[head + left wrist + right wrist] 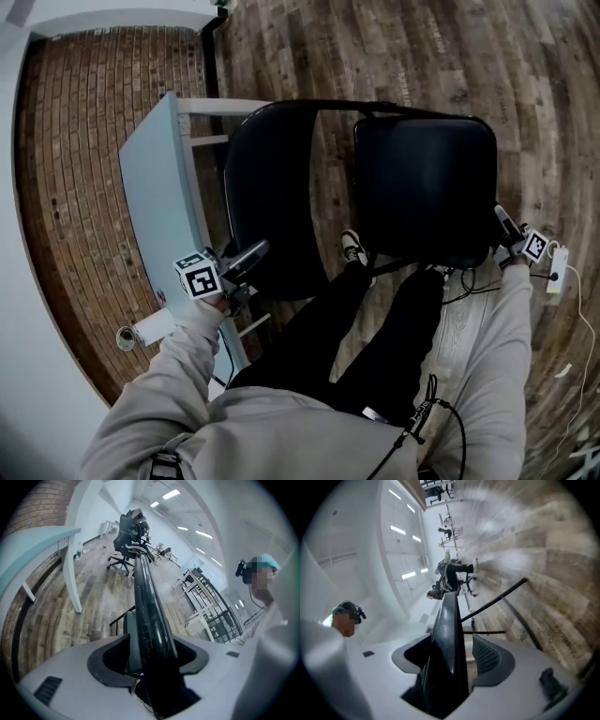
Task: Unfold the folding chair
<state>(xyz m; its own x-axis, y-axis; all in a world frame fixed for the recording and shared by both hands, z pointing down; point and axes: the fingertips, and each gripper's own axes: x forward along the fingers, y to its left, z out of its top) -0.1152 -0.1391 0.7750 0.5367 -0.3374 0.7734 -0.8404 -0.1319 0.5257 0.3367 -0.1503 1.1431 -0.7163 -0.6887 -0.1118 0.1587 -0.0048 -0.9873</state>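
Note:
The black folding chair stands in front of me in the head view, its backrest point(272, 187) on the left and its seat point(427, 187) on the right. My left gripper point(251, 255) sits at the backrest's near left edge. In the left gripper view this gripper point(147, 656) straddles the black panel's edge point(147, 606), with slack on both sides, so it is open. My right gripper point(502, 225) is at the seat's right edge. Its jaws point(452, 656) stand open around the seat panel point(449, 630), with floor showing between the panel and the right pad point(490, 656). Thin black frame tubes point(492, 603) run beyond.
A light blue table point(155, 197) stands just left of the chair, against a brick wall point(84, 141). My legs and one shoe point(352, 246) are under the seat's near edge. A white device with a cable point(556, 272) lies on the wooden floor at right. An office chair point(126, 545) stands far off.

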